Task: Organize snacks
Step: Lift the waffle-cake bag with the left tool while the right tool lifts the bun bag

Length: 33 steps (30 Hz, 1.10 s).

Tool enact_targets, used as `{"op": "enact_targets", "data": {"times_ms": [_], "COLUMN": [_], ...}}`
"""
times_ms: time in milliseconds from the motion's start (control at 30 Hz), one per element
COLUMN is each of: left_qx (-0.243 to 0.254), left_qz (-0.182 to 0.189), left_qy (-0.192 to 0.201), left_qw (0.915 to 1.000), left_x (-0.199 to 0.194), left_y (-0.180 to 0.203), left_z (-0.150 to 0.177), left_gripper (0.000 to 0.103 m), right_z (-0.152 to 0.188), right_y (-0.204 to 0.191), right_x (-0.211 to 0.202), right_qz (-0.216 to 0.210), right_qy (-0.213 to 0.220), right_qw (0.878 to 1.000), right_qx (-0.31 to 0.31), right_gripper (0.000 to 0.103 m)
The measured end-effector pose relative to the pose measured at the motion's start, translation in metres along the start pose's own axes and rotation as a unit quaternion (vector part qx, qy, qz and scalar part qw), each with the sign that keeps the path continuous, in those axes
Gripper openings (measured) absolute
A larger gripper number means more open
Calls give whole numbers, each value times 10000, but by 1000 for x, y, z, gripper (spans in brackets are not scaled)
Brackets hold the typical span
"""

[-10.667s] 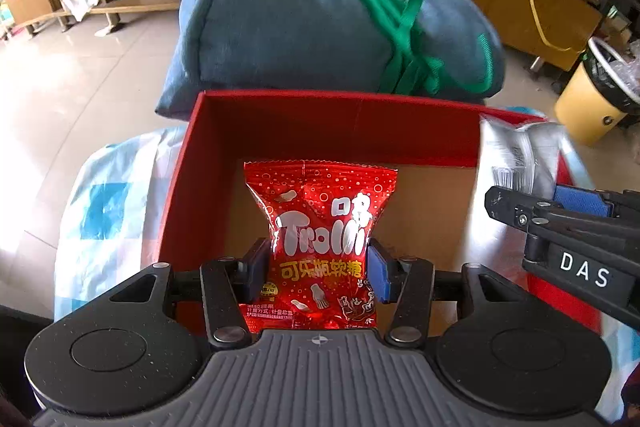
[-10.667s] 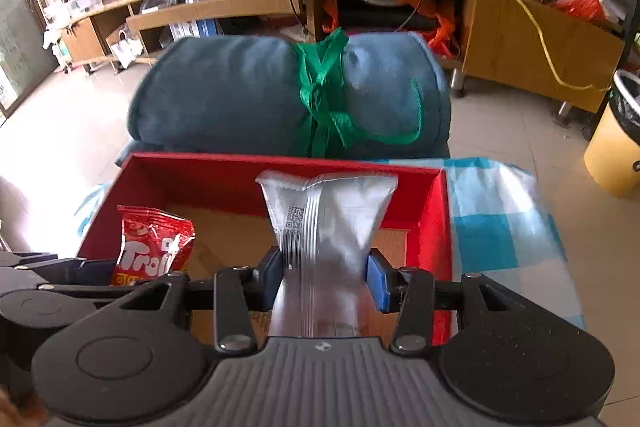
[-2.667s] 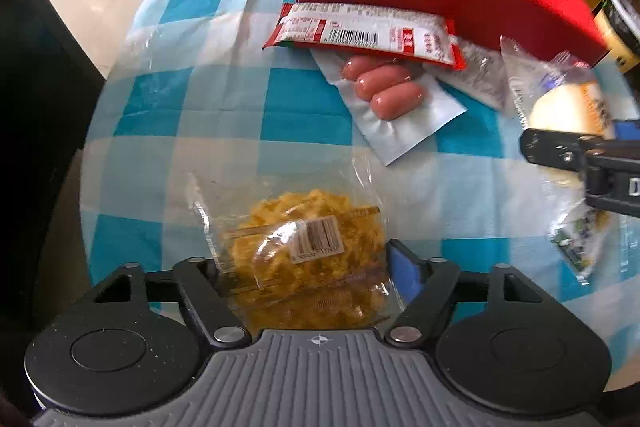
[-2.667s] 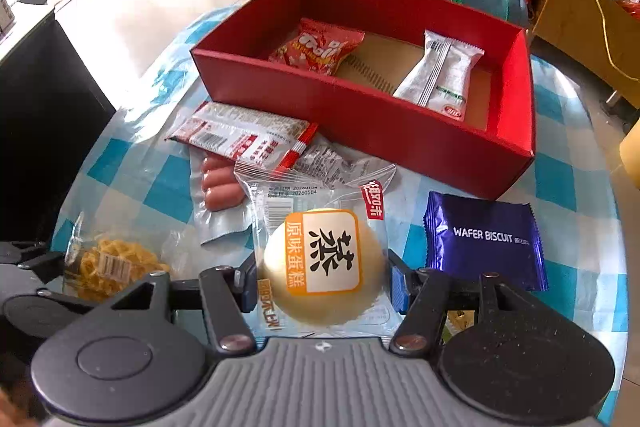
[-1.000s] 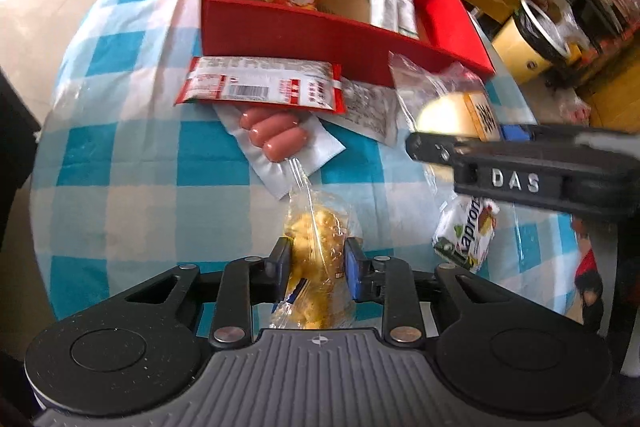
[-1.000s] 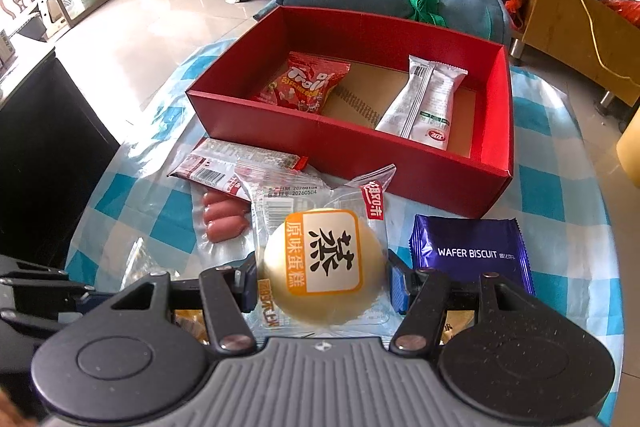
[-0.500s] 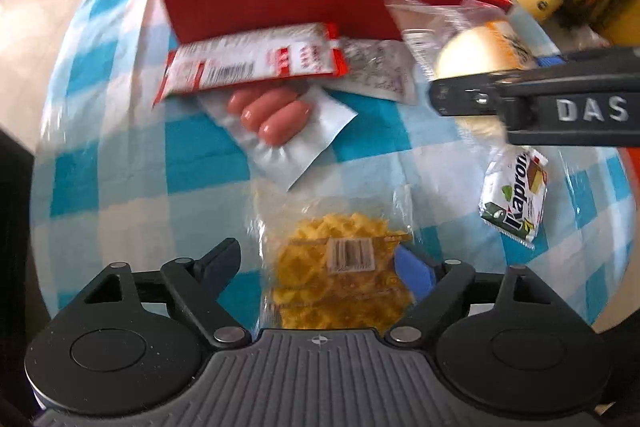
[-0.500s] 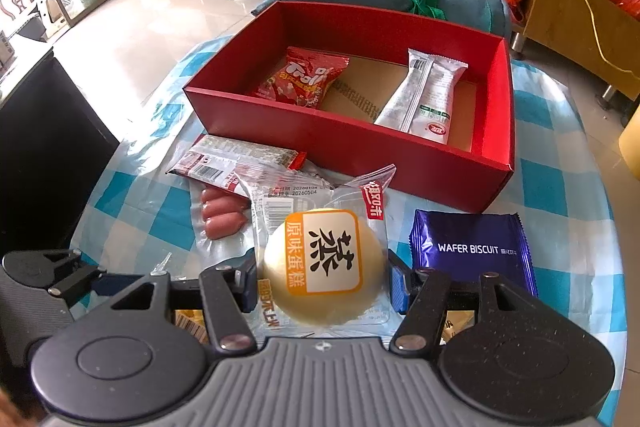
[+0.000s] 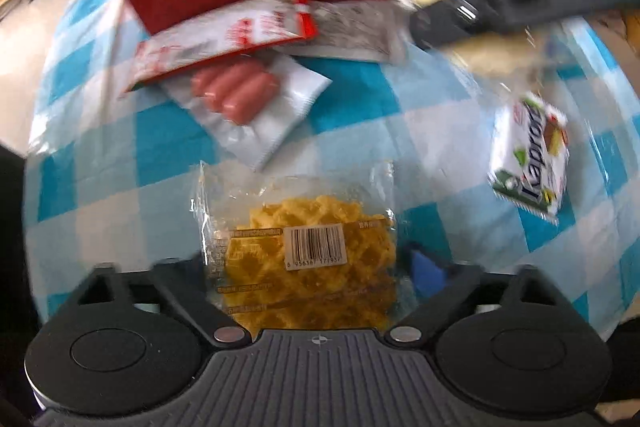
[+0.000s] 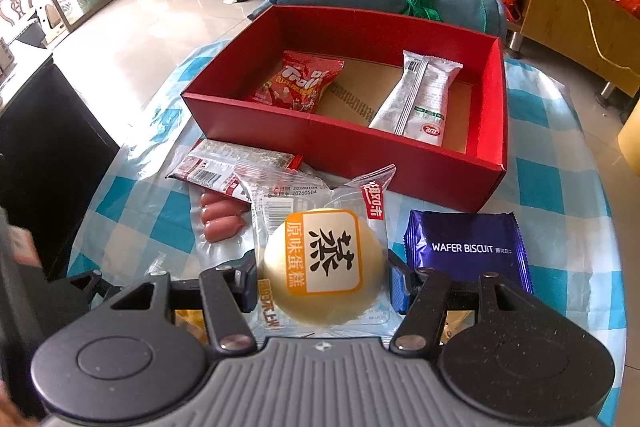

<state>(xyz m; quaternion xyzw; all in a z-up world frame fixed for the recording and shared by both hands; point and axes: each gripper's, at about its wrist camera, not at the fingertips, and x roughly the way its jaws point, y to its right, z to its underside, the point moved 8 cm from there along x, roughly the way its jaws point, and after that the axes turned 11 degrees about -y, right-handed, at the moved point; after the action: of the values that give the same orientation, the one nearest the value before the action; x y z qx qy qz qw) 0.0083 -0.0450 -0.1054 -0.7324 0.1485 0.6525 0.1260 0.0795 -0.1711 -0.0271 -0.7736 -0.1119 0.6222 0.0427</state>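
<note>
Your red box [image 10: 400,163] at upper centre has room. Your right gripper [image 10: 324,287] is clamped on the cake [image 10: 324,267], low centre; squeezing harder could squash it. Your left gripper [image 9: 312,267] is closing around the waffle bag [image 9: 304,247], bottom centre, pads not yet touching; slick film could slip out.

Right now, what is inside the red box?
Inside the red box lie two packs: a red gummy candy bag on the left and a white wrapped bar on the right, with bare cardboard floor between them. The near wall hides the floor strip just behind it.
</note>
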Motion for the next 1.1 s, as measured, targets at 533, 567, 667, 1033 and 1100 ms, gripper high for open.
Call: {"op": "enact_targets", "data": {"times_ms": [533,567,667,1033,1100], "left_qx": [-477,-427,-220,-365,-397], "left_qz": [634,675,689,786,841], "left_qy": [151,122,128,429,432], "left_qw": [9967,9967,9973,9953,9947], "left_x": [-26,-26,-23,-46,-48], "left_y": [-26,-24,-15,-22,-25], "left_z": [0,1,0,-7,-8], "left_gripper": [60,62,62,39,38], "right_z": [-1,0,-1,-4,-5], "right_y": [-3,-3,-4,-2,-2], "right_x": [2,2,2,-7,-8], "right_qz": [56,54,50,14,11], "right_qy": [-1,-10,7,192,203], "right_qw": [10000,10000,9999,9998,9998], "right_qx": [-71,-80,-98,-24,-14], "right_gripper": [54,54,54,53,53]}}
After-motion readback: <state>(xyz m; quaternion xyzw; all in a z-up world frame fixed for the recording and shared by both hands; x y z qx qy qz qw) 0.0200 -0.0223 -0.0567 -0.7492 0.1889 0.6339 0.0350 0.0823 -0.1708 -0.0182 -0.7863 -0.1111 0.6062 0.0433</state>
